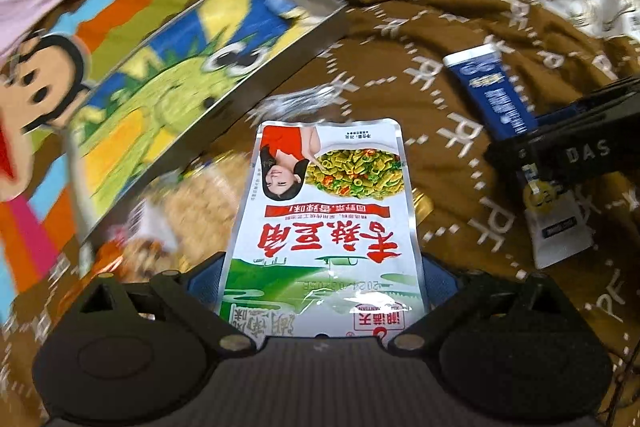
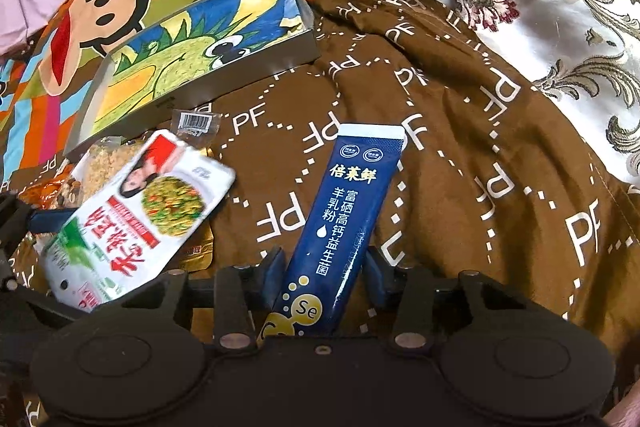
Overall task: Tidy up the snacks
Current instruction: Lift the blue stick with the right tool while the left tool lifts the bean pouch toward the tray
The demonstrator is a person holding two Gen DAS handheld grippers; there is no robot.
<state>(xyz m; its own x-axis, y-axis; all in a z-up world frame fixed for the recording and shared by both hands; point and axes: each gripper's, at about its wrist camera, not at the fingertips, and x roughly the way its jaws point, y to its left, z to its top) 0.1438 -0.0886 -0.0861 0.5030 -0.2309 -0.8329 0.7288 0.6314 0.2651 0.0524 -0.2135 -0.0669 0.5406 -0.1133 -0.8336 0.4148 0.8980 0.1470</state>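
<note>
Barcode wrapper (image 2: 195, 123) beside box (image 2: 256, 77), clear crumb bag (image 2: 105, 163) near

A home bedroom: patterned brown bedspread (image 2: 440, 131), cartoon blanket (image 2: 100, 7), floral pillow (image 2: 560, 39).

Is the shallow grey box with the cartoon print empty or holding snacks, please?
Empty: the shallow grey box with the cartoon print shows only its printed floor.

Left gripper (image 1: 324, 279) is clamped on a white pouch (image 1: 326, 203), which sticks out straight ahead between the fingers (image 1: 204, 277). Ahead and left of them sits a shallow box (image 1: 224, 67) with cartoon art, blurry snack bags (image 1: 192, 203) right below it. Off to the right, the other gripper (image 1: 576, 143) has a blue sachet (image 1: 490, 93), all over a brown blanket (image 1: 400, 75).
</note>
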